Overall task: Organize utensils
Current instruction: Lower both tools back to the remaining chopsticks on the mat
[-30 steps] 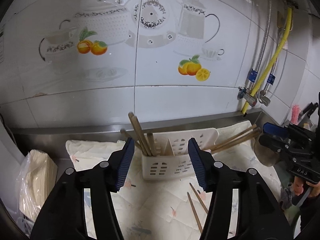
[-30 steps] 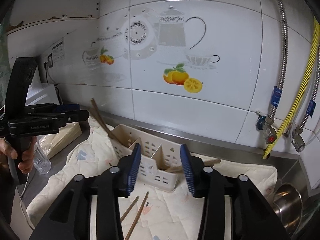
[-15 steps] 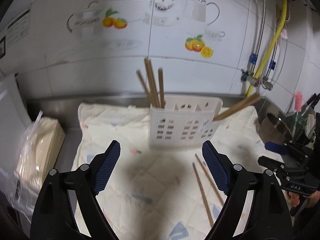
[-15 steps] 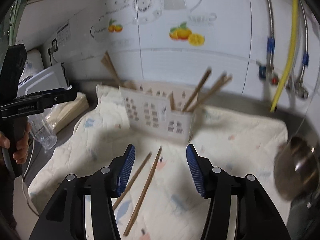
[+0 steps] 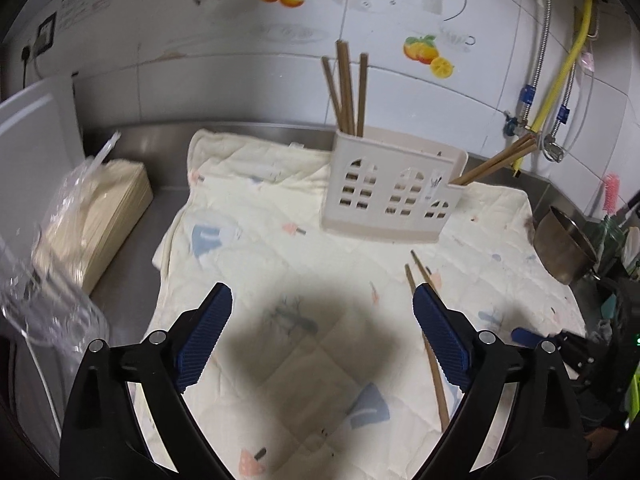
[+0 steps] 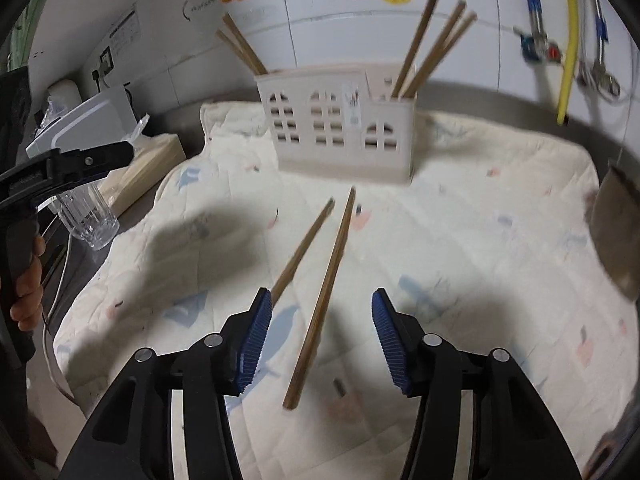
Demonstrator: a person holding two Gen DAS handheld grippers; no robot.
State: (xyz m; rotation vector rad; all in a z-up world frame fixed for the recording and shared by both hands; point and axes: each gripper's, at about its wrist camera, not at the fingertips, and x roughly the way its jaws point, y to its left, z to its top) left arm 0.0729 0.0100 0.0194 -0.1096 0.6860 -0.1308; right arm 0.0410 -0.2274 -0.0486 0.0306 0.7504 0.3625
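Note:
A white slotted utensil holder (image 5: 394, 196) (image 6: 340, 128) stands on a pale quilted cloth (image 5: 320, 360) (image 6: 460, 260). Brown chopsticks stand in its left end (image 5: 348, 88) (image 6: 240, 46) and lean out of its right end (image 5: 496, 160) (image 6: 432, 48). Two loose chopsticks (image 6: 324, 292) (image 5: 426, 320) lie on the cloth in front of it. My right gripper (image 6: 320, 344) is open above the near ends of the loose chopsticks, one lying between its fingers. My left gripper (image 5: 322, 344) is wide open and empty above the cloth, left of the loose chopsticks.
A stack of wooden sticks in plastic wrap (image 5: 92, 216) and a clear glass (image 6: 88, 216) sit left of the cloth. A metal bowl (image 5: 566, 244) sits at the right. The tiled wall with hoses (image 5: 560, 80) stands behind the holder.
Both grippers have pulled back from the holder and lowered toward the cloth. The left has opened wider. The right now straddles a loose chopstick.

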